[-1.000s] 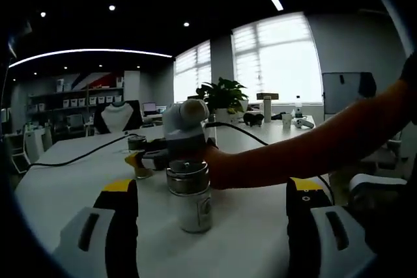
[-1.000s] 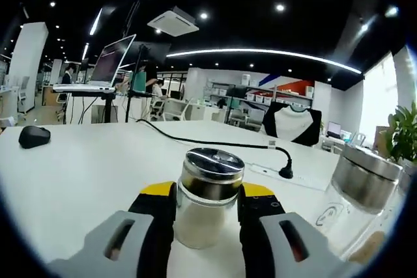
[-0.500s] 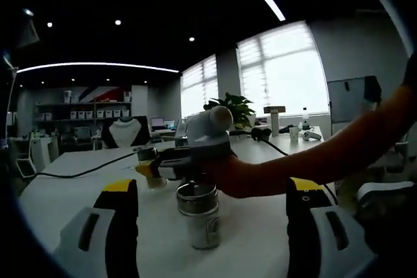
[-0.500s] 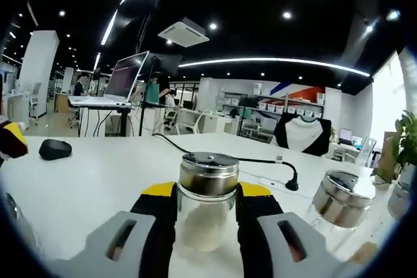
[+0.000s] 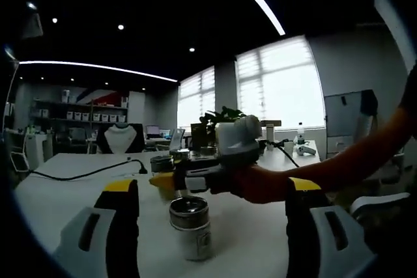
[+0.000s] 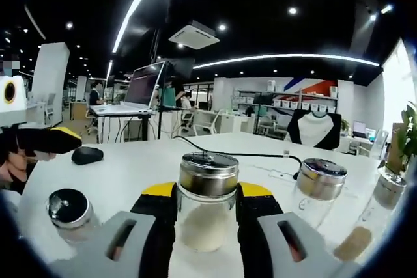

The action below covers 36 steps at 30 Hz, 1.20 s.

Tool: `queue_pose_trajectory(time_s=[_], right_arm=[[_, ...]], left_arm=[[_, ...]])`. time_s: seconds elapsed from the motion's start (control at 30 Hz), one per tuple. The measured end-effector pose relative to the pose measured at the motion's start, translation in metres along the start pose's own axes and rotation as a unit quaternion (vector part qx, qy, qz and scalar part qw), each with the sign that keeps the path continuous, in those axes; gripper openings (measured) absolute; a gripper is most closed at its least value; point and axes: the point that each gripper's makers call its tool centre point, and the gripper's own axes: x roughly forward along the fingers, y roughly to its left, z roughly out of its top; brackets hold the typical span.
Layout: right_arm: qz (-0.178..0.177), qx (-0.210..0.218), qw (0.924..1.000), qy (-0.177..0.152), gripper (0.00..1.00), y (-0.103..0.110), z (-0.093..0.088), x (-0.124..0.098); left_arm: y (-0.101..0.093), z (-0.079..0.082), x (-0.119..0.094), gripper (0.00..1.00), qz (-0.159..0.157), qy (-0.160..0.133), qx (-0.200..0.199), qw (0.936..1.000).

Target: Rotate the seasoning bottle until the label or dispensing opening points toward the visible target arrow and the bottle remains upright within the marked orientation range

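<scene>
Your right tongs (image 6: 207,208) are clamped on the seasoning bottle (image 6: 207,209), which stands upright between the jaws, long axis vertical, steel cap on top, so any turn goes about that axis. Your left tongs (image 5: 208,226) are spread wide and hold nothing; a second capped jar (image 5: 189,227) stands on the bench (image 5: 58,193) just ahead between them. Beyond sit two more jars (image 6: 314,187). You can read no label, and no arrow shows.
</scene>
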Motion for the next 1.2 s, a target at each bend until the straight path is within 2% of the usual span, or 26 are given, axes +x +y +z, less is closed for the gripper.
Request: queue_pose_trajectory(time_s=[0.1, 0.2, 0.27, 0.43, 0.63, 0.9, 1.0, 1.2], right_arm=[[0.003, -0.006, 1.0000, 0.000, 0.33, 0.004, -0.002, -0.014], [0.006, -0.030, 0.9995, -0.003, 0.33, 0.010, 0.000, -0.028], [0.005, -0.029, 0.9996, -0.004, 0.33, 0.011, 0.000, -0.031], [0.001, -0.011, 0.9996, -0.025, 0.33, 0.010, 0.007, -0.052], [-0.010, 0.007, 0.9991, -0.041, 0.32, 0.005, 0.011, -0.075], [-0.007, 0.011, 0.9985, -0.053, 0.32, 0.012, 0.014, -0.104], [-0.003, 0.022, 0.9981, -0.058, 0.32, 0.015, 0.016, -0.113], [0.008, 0.022, 0.9971, -0.073, 0.32, 0.023, 0.024, -0.131]], left_arm=[[-0.002, 0.001, 0.003, 0.98, 0.000, 0.000, 0.003, 1.0000], [-0.006, 0.001, 0.006, 0.97, -0.003, 0.000, 0.004, 1.0000], [-0.007, 0.001, 0.008, 0.97, -0.004, 0.001, 0.006, 1.0000], [-0.013, -0.005, 0.014, 0.97, -0.007, 0.023, 0.025, 0.9994], [-0.018, -0.005, 0.019, 0.95, -0.007, 0.029, 0.038, 0.9988], [-0.024, -0.005, 0.025, 0.88, -0.006, 0.040, 0.057, 0.9976], [-0.034, -0.009, 0.027, 0.83, -0.023, 0.054, 0.080, 0.9951], [-0.048, -0.012, 0.035, 0.77, -0.035, 0.069, 0.096, 0.9924]])
